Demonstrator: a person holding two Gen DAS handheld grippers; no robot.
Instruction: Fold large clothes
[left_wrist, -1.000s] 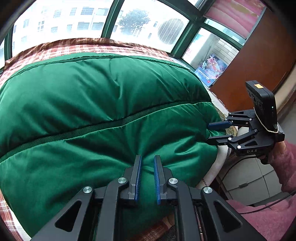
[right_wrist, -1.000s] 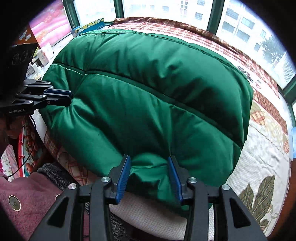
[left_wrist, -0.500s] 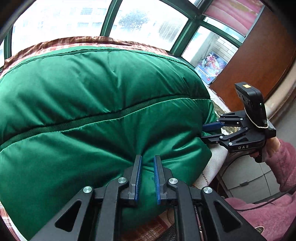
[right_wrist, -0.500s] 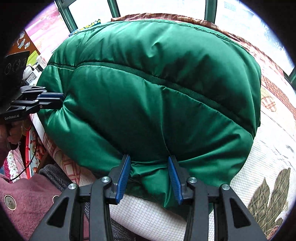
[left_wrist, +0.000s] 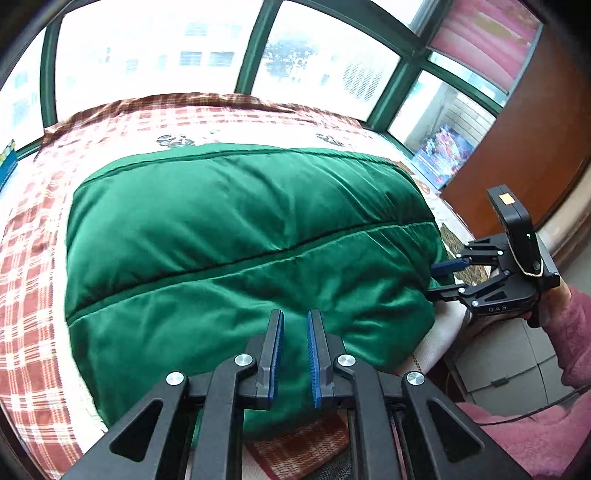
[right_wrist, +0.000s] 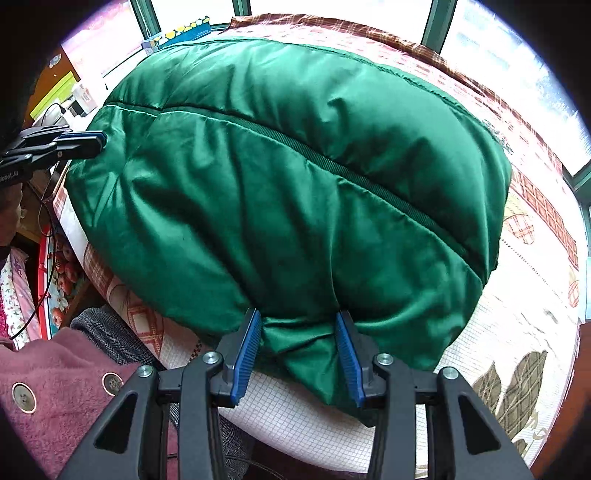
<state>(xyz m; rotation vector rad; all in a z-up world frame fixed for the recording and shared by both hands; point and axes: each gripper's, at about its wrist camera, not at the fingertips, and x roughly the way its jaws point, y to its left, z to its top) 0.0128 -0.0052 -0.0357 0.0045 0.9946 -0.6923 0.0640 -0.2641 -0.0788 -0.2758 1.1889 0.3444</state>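
plaid bedspread (left_wrist: 26, 266) under a puffy green padded jacket (left_wrist: 236, 236) lying across the bed, left gripper (left_wrist: 295, 325) nearly closed, pinching the jacket's near edge, right gripper (right_wrist: 299, 325) part open, clamping a thick fold of its hem, maroon sleeve (left_wrist: 570, 332) at far right

Plaid bedspread (left_wrist: 33, 258), green-framed window (left_wrist: 258, 44), wooden door (left_wrist: 517, 158)

Left gripper (left_wrist: 295, 354) – right gripper (right_wrist: 299, 350) – both clamped

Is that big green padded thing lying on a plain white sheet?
No, the green padded garment lies on a red-and-cream checked bed cover.
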